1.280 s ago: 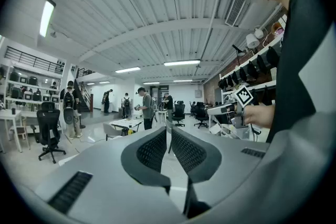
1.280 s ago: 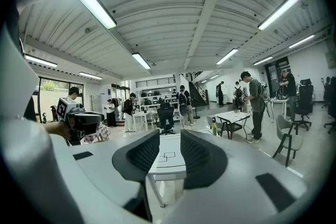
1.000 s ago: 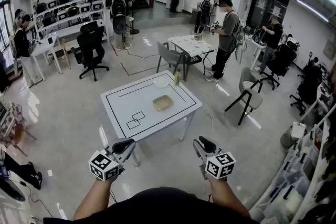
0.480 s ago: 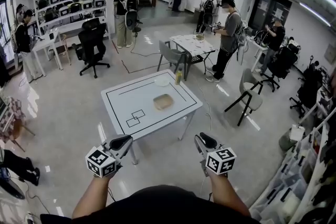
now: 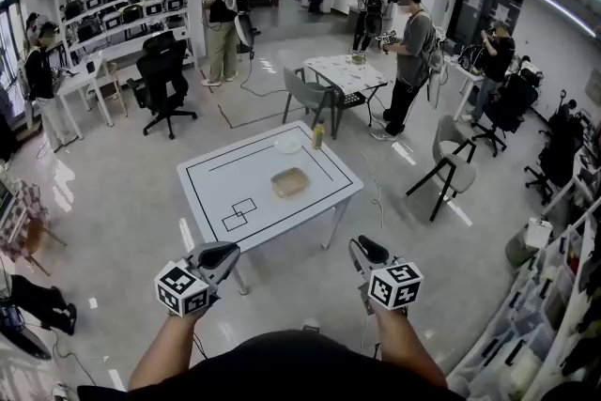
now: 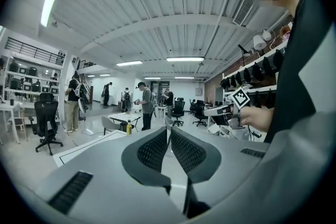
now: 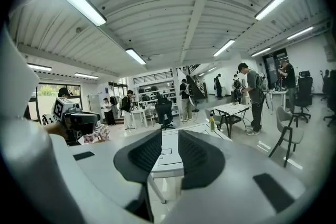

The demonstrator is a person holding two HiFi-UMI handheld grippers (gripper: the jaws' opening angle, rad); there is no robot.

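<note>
Loaf [image 5: 290, 182] lies mid-table [image 5: 202, 192], with the plate [image 5: 287, 146] and bottle [image 5: 317, 137] beyond it. It looks light and soft, likely to squash; probably best taken across its short sides, gently. Left gripper [image 5: 225, 249]: jaws all but together, nothing between. Right gripper [image 5: 362, 246]: jaws a little apart, empty. Both are held out level before the body, aimed at the table, well short of it.
</note>
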